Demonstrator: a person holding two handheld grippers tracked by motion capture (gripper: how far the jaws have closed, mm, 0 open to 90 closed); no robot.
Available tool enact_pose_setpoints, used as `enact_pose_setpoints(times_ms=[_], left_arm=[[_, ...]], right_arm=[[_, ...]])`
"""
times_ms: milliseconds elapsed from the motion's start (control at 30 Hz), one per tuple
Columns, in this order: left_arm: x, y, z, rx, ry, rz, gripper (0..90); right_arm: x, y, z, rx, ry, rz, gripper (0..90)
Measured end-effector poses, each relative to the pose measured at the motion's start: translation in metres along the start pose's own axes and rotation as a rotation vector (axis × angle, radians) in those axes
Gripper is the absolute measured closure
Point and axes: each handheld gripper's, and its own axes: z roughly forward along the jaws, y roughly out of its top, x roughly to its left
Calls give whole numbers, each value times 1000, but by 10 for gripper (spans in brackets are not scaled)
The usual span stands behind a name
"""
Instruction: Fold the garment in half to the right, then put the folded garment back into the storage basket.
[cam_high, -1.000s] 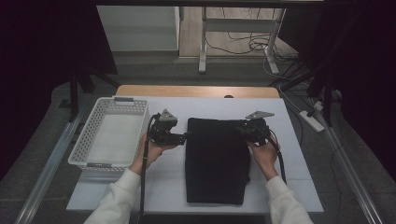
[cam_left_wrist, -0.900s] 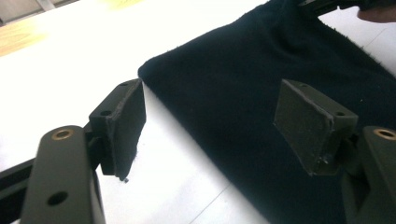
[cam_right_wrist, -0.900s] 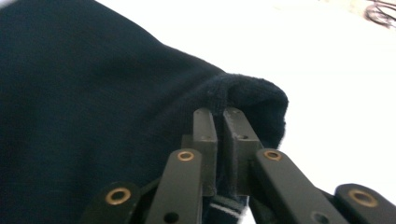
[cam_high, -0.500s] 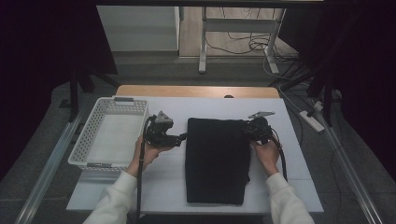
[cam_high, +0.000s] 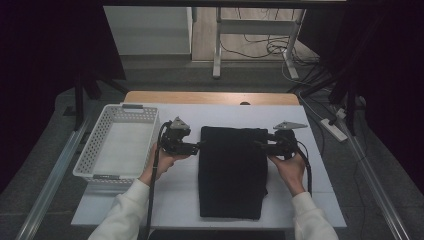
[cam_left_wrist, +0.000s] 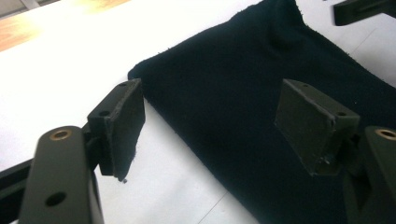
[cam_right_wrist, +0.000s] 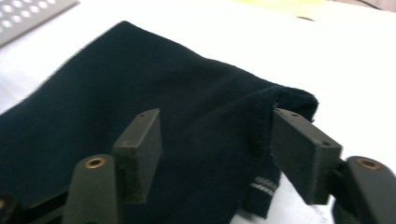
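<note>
Left gripper (cam_high: 196, 146) at the left edge of the dark folded cloth (cam_high: 232, 172), held in the left hand (cam_high: 162, 159), jaws pointing right. Jaws spread wide in the left gripper view (cam_left_wrist: 212, 126), one pad over the white table, the other over the cloth, the cloth's edge running between them; nothing pinched. Right gripper (cam_high: 260, 146) at the cloth's right side near the far corner, held in the right hand (cam_high: 288, 167), jaws pointing left. Jaws likewise spread in the right gripper view (cam_right_wrist: 219, 140), straddling a raised fold of the cloth's edge, with a small pale striped tag (cam_right_wrist: 263, 185) showing under that fold; whether the pads touch the fabric, cannot tell.

Cloth lying flat in the middle of the white table (cam_high: 180, 200), long side running near to far, far edge in line with both grippers. Grey three-cornered plates atop both grippers, cables trailing back along the forearms, white sleeves (cam_high: 127, 212) coming in from the near side.

White perforated basket (cam_high: 92, 150) on the left part of the table, just beside the left hand, apart from the cloth. Strip of bare wood (cam_high: 210, 97) along the table's far edge. Beyond the table, grey floor with table legs, loose cables and a power strip (cam_high: 332, 129) at the far right.
</note>
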Motion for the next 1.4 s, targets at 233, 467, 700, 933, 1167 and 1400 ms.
enact_pose_setpoints(times_ms=[233, 467, 700, 933, 1167, 1400], left_arm=[[1, 3, -1, -6, -13, 9, 246], [4, 2, -3, -6, -22, 5, 242], [5, 1, 0, 19, -36, 16, 212], [1, 2, -4, 13, -39, 31, 202], [-2, 5, -7, 12, -40, 44, 192], [-1, 5, -8, 11, -47, 36, 189]], right_arm=[[12, -7, -9, -14, 27, -40, 259], [23, -9, -23, -51, 65, -70, 233], [46, -30, -46, -76, 104, -145, 229], [60, -41, -58, -54, 163, -169, 228], [82, -56, -70, -58, 221, -215, 243], [96, -56, -71, -31, 257, -256, 236]])
